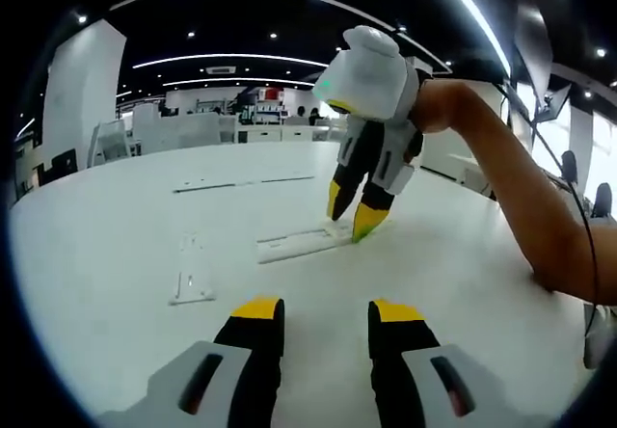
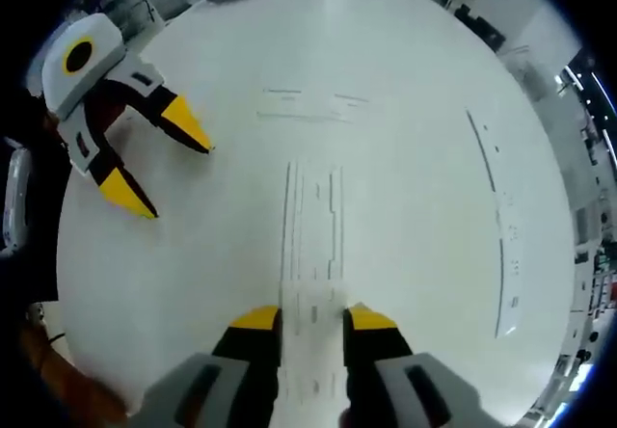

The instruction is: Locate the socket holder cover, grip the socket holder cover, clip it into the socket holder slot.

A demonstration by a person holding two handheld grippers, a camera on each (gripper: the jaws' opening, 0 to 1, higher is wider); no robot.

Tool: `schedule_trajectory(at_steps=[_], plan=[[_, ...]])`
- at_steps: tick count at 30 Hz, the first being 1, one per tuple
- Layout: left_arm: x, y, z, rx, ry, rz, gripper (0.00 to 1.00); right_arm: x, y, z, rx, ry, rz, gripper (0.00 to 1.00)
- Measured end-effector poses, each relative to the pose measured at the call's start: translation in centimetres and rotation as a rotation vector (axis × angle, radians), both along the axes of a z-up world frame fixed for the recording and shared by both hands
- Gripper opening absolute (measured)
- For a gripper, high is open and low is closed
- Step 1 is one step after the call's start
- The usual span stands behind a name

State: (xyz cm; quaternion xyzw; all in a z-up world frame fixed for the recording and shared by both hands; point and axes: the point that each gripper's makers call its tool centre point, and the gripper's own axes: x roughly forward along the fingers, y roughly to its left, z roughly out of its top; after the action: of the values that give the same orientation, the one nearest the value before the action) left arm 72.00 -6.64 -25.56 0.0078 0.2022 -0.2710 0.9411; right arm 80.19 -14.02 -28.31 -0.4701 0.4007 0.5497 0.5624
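Looking like smooth white laminate on the desk (image 1: 116, 254), semi-matt, catching soft glare from the ceiling lights. Seeming like pale matt plastic for the socket holder (image 2: 313, 245), ribbed lengthwise. Showing glossy white plastic shell on the right gripper (image 1: 352, 218), black jaws with yellow rubbery-looking tips; same on the left gripper (image 2: 159, 173).

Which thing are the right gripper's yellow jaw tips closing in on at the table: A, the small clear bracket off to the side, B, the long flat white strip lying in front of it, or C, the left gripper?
B: in the left gripper view the right gripper has its tips down at the end of the white strip, and in the right gripper view that strip runs between its jaws.
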Motion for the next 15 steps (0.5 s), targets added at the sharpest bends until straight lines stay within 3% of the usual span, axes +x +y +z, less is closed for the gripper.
schedule_trajectory(at_steps=[6,15], plan=[[-0.3,0.0,-0.2,0.000,0.001,0.003,0.35,0.0,2.1,0.0,0.061,0.008,-0.032,0.27],[-0.6,-0.1,-0.3,0.001,0.000,0.001,0.35,0.1,3.2,-0.1,0.086,-0.005,-0.022,0.27]])
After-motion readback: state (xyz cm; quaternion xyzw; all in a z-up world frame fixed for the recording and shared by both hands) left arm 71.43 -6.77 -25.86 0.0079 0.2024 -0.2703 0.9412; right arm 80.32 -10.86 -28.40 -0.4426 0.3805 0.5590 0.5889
